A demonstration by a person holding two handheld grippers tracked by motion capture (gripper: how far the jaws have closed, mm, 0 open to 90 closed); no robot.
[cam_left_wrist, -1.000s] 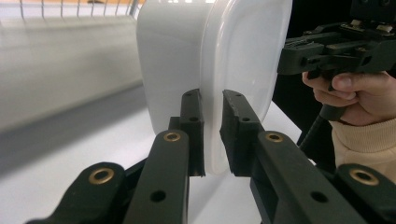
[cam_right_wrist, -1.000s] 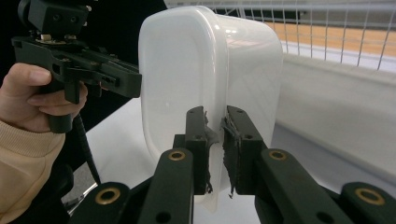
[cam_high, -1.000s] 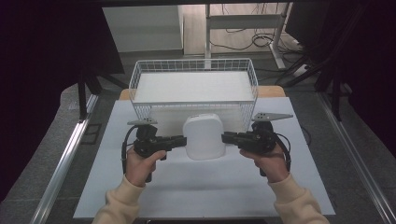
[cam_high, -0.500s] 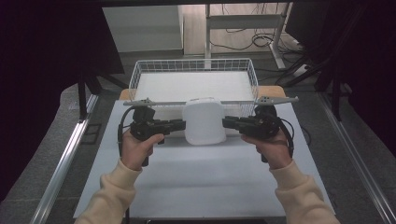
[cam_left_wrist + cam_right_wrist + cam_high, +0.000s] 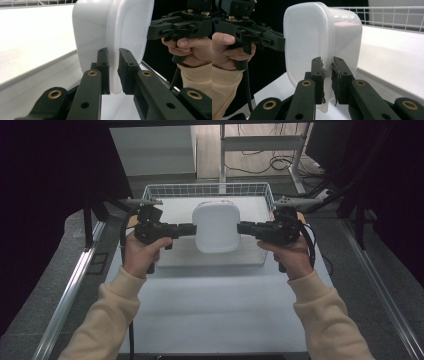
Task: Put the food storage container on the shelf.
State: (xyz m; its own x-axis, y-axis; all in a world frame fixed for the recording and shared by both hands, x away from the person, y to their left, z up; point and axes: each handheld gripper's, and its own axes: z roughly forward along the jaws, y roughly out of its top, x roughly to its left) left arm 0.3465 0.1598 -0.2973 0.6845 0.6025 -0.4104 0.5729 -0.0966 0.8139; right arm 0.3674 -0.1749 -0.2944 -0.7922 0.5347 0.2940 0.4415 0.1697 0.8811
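A white translucent plastic container (image 5: 216, 226) with a lid hangs in the air, over the near part of the wire basket (image 5: 250, 189). My left gripper (image 5: 189, 229) is shut on its left rim and my right gripper (image 5: 242, 228) is shut on its right rim. In the left gripper view the container (image 5: 110, 35) has its lid rim pinched between my two jaws (image 5: 113, 72). The right gripper view shows the same container (image 5: 322, 42), with its rim clamped between my jaws (image 5: 327, 80). Each gripper view also shows the other hand and its gripper beyond the container.
The white wire basket has a flat white floor (image 5: 175, 212) and stands at the back of the white table (image 5: 215, 310). Metal rails (image 5: 70, 290) run along both table sides. Cables trail from both grippers.
Both grippers have lifted the container up and carried it away from me, from the table in front of the basket to a spot over the basket.
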